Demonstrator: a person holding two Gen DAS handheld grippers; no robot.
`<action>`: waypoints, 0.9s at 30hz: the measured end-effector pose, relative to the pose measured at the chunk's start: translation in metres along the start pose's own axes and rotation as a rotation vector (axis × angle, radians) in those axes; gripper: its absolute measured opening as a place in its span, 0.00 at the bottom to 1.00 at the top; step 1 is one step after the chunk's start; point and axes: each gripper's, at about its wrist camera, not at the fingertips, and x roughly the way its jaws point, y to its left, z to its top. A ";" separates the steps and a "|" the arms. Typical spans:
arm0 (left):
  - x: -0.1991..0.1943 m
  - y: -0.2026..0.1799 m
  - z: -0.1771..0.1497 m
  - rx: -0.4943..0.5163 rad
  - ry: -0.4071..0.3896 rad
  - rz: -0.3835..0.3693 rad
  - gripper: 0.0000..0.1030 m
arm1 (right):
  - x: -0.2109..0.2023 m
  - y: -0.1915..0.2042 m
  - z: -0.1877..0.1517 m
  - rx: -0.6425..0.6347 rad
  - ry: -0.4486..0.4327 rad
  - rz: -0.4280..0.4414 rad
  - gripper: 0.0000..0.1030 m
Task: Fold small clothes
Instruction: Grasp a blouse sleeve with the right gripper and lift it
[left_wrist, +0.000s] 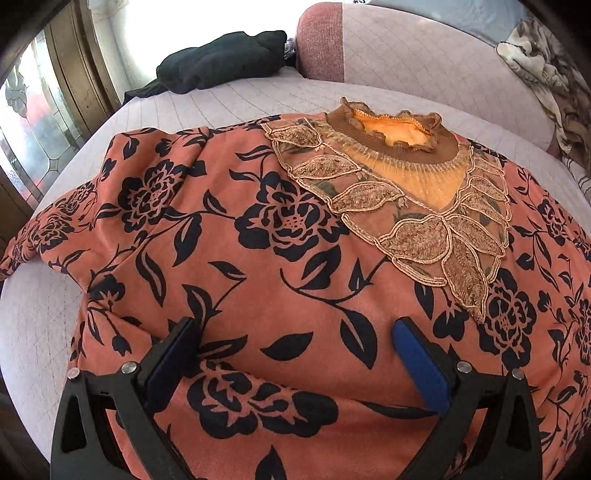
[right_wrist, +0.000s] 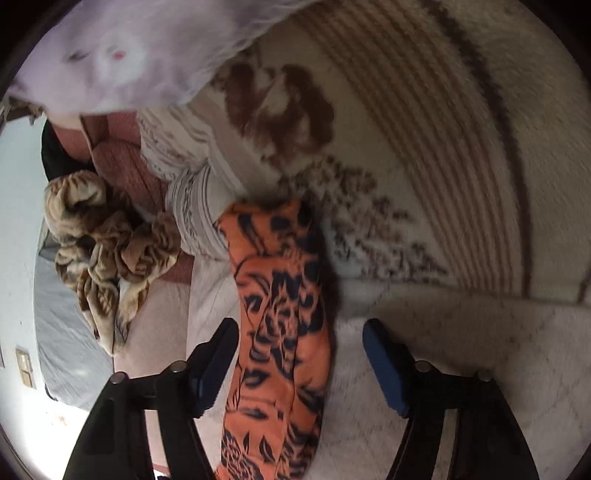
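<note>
A coral top with a dark floral print (left_wrist: 280, 236) lies spread flat on the pale quilted bed (left_wrist: 229, 99), its brown ruffled collar and lace yoke (left_wrist: 406, 192) at the far side. My left gripper (left_wrist: 295, 328) is open just above the lower body of the top, one finger on each side of a fold. In the right wrist view one sleeve of the top (right_wrist: 284, 314) runs between the fingers of my right gripper (right_wrist: 299, 332), which is open and does not pinch it.
A dark garment (left_wrist: 221, 62) lies at the bed's far left by the window. A pink headboard cushion (left_wrist: 321, 40) stands behind. A crumpled tiger-print blanket (right_wrist: 107, 251) and a cream and brown blanket (right_wrist: 406, 129) lie beside the sleeve.
</note>
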 end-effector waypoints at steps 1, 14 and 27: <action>-0.001 0.000 -0.001 -0.001 0.003 0.001 1.00 | 0.002 0.002 0.005 -0.006 -0.024 0.017 0.68; -0.019 0.030 0.028 -0.069 0.033 -0.003 1.00 | -0.037 0.135 -0.078 -0.409 0.033 0.308 0.09; -0.063 0.171 0.030 -0.286 -0.163 0.261 1.00 | -0.015 0.226 -0.449 -0.493 0.711 0.547 0.09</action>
